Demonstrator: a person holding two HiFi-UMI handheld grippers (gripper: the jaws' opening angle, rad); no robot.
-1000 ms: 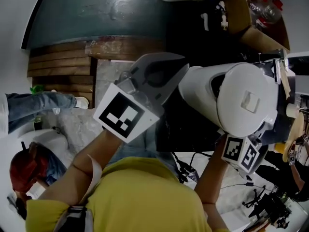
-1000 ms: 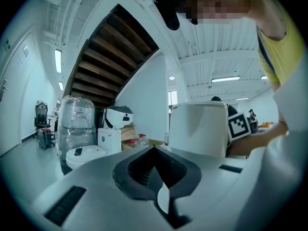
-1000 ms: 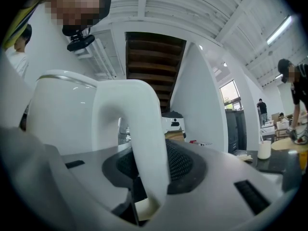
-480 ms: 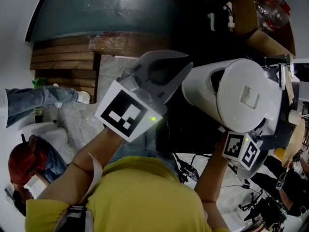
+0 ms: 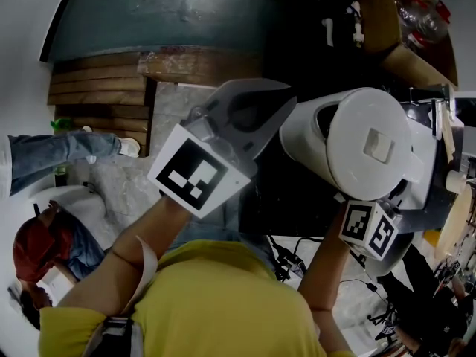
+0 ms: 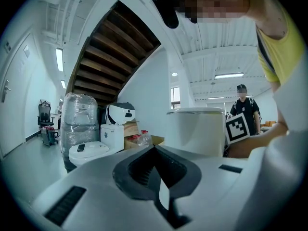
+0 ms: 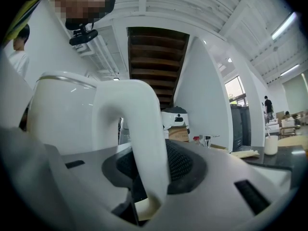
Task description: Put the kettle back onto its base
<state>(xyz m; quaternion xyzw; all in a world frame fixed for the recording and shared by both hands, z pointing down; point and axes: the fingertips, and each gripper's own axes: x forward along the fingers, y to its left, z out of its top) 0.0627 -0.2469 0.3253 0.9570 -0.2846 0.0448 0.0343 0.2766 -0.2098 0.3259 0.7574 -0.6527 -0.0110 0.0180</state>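
Observation:
A white electric kettle (image 5: 368, 143) with its lid closed hangs at the right of the head view. My right gripper (image 5: 387, 198) is shut on its curved handle (image 7: 144, 129) from below the body. In the right gripper view the handle runs down between the jaws, and the kettle body (image 7: 62, 109) fills the left. My left gripper (image 5: 249, 110) is held just left of the kettle, apart from it, shut with nothing in it. The left gripper view shows the kettle (image 6: 195, 129) beyond those closed jaws (image 6: 155, 150). I cannot make out the kettle's base.
Wooden stair treads (image 5: 97, 88) lie at the upper left. A person in a red cap (image 5: 37, 251) sits at the lower left. A cardboard box (image 5: 401, 21) with bottles stands at the upper right, a cup (image 7: 270, 144) on a dark table beyond the kettle, cables (image 5: 372, 303) below.
The kettle has sunk slightly in my right gripper and shifted a little left in the head view. My left gripper has stayed where it was.

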